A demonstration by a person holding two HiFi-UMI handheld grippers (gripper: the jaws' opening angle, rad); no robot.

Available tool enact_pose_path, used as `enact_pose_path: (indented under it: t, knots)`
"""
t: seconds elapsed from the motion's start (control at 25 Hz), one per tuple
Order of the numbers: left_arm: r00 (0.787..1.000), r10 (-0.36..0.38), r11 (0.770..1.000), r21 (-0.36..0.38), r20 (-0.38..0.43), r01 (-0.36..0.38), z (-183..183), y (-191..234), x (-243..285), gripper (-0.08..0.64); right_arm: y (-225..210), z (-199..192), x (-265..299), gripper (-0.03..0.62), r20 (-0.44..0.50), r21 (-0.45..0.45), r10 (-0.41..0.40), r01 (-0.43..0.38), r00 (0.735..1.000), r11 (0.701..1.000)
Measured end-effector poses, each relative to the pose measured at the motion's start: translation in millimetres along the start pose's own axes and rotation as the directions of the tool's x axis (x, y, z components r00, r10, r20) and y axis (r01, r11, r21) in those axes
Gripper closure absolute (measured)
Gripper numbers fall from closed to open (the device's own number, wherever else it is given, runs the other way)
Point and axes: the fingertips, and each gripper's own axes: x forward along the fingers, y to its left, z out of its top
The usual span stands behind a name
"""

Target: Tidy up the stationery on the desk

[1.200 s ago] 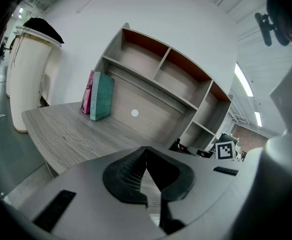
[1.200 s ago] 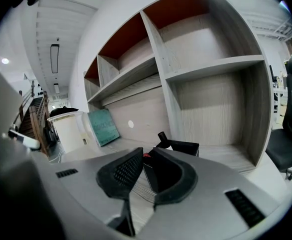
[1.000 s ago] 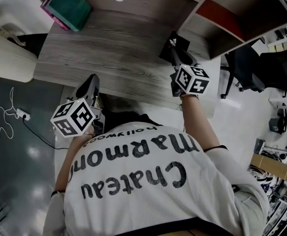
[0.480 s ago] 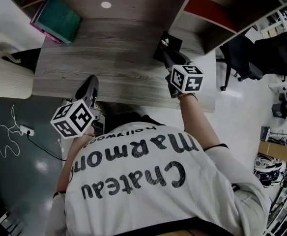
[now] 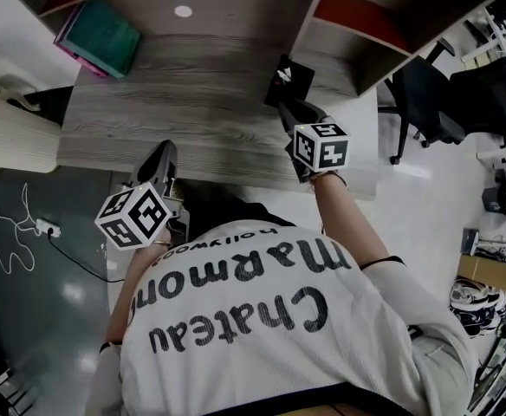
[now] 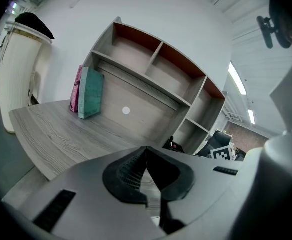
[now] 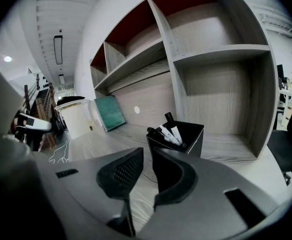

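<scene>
The black pen holder (image 7: 182,140) stood at the far right of the desk (image 5: 192,102), beside the shelf upright, with markers (image 7: 172,129) leaning inside. The right gripper (image 7: 147,156) hung just short of it, jaws narrowly apart, lately closing, nothing between them. The left gripper (image 6: 146,151) was closed and empty. Judged: the holder is light, rigid and tippable, best taken by one wall at the rim.

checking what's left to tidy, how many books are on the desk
2: a teal book and a pink book against it, upright, back left of the desk; more could be hidden behind.
</scene>
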Motion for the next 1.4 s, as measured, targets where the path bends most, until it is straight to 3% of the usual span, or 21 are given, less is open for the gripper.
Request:
enact_pose_path:
  t: [0.2, 0.36, 0.56, 0.68, 0.8, 1.0, 1.2, 1.4]
  knots:
    - [0.999, 0.042, 0.998, -0.037, -0.029, -0.043, -24.4, 2.8, -14.8, 0.545, 8.3, -18.0, -3.2, 0.529, -0.023, 0.048, 0.038, -0.037, 0.999, 0.998]
    - [0.998, 0.044, 0.998, -0.033, -0.050, -0.046, -28.8, 4.5, -19.7, 0.545, 20.4, -39.0, -8.5, 0.543, -0.054, 0.141, 0.051, -0.043, 0.997, 0.989]
    - [0.999, -0.030, 0.999, -0.022, -0.043, 0.029, -26.1, -15.4, -4.9, 0.545, 43.0, -75.0, -24.0, 0.558, -0.172, 0.245, 0.070, -0.026, 0.983, 0.969]
    - [0.994, -0.090, 0.996, -0.013, -0.054, 0.090, -27.4, -31.4, 3.2, 0.545, 68.8, -77.2, -35.5, 0.561, -0.178, 0.282, 0.115, -0.061, 0.977, 0.957]
    - [0.989, -0.135, 0.991, -0.008, -0.067, 0.135, -29.9, -42.0, 2.8, 0.545, 92.7, -56.5, -50.5, 0.569, -0.120, 0.261, 0.134, -0.099, 0.984, 0.960]
    - [0.979, -0.189, 0.981, 0.032, -0.079, 0.192, -26.0, -49.9, -12.4, 0.545, 115.4, 4.9, -80.2, 0.577, 0.113, 0.242, 0.134, -0.158, 0.985, 0.957]
    - [0.973, -0.227, 0.967, 0.106, -0.051, 0.231, -3.5, -48.4, -30.0, 0.545, 125.1, 36.7, -106.5, 0.577, 0.207, 0.172, 0.016, -0.052, 0.978, 0.984]
    - [0.962, -0.272, 0.952, 0.137, -0.037, 0.274, 7.0, -54.3, -52.2, 0.545, 131.2, 48.9, -136.0, 0.577, 0.271, 0.241, -0.126, 0.060, 0.954, 0.969]
